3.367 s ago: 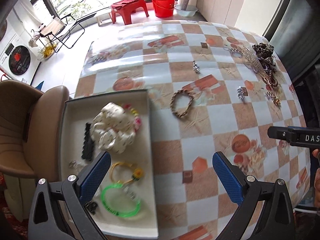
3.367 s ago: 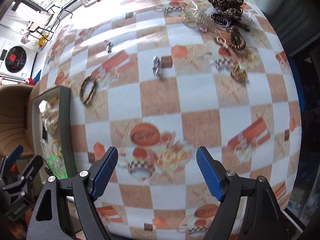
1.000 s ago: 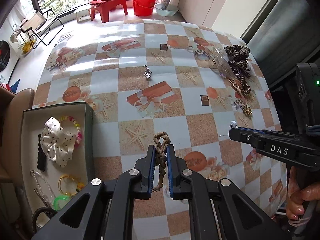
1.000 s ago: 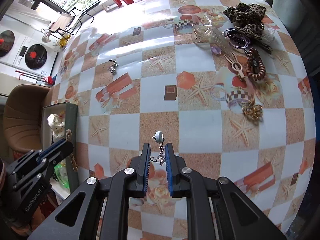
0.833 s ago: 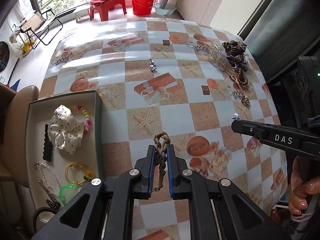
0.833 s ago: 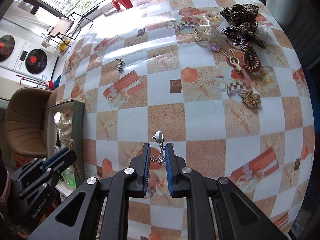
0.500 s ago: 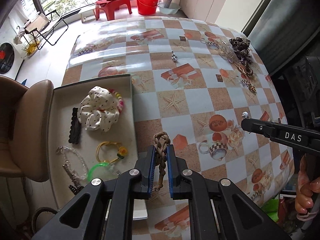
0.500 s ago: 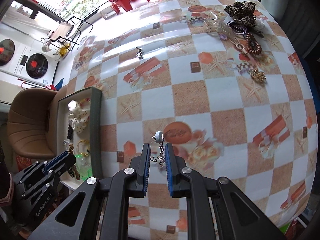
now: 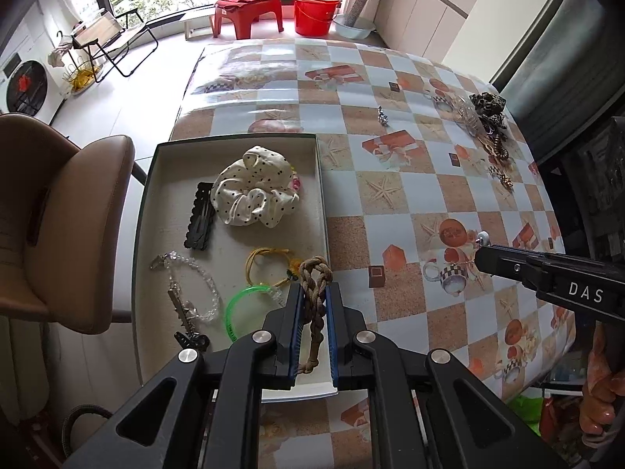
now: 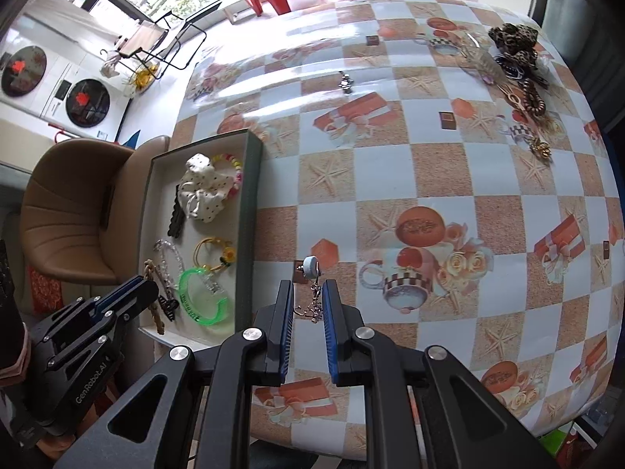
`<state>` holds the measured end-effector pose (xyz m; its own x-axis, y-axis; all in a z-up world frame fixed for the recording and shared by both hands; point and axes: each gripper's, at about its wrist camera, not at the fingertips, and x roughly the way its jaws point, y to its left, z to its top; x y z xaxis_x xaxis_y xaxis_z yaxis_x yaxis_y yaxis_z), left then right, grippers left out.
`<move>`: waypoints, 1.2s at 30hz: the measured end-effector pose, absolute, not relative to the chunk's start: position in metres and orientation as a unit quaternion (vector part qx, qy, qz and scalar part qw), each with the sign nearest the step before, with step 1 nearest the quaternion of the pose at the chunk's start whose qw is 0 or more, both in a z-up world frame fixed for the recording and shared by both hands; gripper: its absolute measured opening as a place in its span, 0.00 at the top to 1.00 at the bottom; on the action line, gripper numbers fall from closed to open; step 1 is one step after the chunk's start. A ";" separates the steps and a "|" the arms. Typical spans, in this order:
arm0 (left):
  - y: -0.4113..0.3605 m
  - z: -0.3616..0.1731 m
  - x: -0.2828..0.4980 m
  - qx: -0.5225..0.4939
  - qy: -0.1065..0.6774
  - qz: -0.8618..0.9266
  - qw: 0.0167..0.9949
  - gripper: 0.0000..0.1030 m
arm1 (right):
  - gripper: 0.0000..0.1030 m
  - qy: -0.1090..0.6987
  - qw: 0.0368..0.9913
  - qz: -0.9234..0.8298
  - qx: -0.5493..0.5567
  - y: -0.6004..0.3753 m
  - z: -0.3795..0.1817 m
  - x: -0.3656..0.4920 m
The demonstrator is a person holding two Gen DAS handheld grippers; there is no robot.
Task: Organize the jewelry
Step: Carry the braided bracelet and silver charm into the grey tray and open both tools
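Two claws, each clamped on one piece: the left claw point(image 9: 312, 301) pinches a braided brown bracelet point(image 9: 314, 277) above the tray's point(image 9: 234, 140) near right corner, probably ready to drop it in. Over the bench point(image 10: 429, 179) just right of the tray, the right claw point(image 10: 308, 306) holds one dangling earring point(image 10: 311, 269). Seven pieces already lie inside; a small pile waits at the bench's far right edge.

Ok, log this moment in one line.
left gripper: shut on braid | right gripper: shut on earring | tray: part-filled
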<state>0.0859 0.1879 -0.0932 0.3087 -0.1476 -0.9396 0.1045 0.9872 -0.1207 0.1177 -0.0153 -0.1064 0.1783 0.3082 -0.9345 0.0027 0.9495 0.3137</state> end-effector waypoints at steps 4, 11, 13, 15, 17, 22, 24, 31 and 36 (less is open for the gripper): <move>0.207 -0.097 0.079 -0.028 0.585 -0.062 0.808 0.86 | 0.84 0.636 0.756 0.113 0.108 0.002 -0.104 0.117; 0.253 -0.121 0.071 -0.053 0.598 -0.015 0.800 0.86 | 0.84 0.645 0.746 0.142 0.085 0.040 -0.111 0.122; 0.266 -0.132 0.072 -0.060 0.604 -0.003 0.795 0.86 | 0.84 0.650 0.740 0.152 0.081 0.053 -0.117 0.127; 0.274 -0.140 0.074 -0.064 0.607 0.007 0.792 0.86 | 0.84 0.653 0.736 0.162 0.075 0.066 -0.123 0.132; 0.281 -0.148 0.079 -0.068 0.608 0.014 0.791 0.86 | 0.84 0.657 0.731 0.171 0.068 0.082 -0.131 0.140; 0.288 -0.163 0.097 -0.070 0.609 0.021 0.790 0.86 | 0.84 0.662 0.723 0.189 0.047 0.115 -0.152 0.159; 0.288 -0.169 0.104 -0.066 0.610 0.024 0.790 0.86 | 0.84 0.666 0.720 0.191 0.045 0.122 -0.161 0.168; 0.287 -0.188 0.118 -0.057 0.621 0.029 0.781 0.86 | 0.85 0.678 0.711 0.184 0.031 0.136 -0.193 0.192; 0.282 -0.198 0.121 -0.049 0.623 0.032 0.780 0.86 | 0.85 0.690 0.701 0.179 0.029 0.140 -0.212 0.199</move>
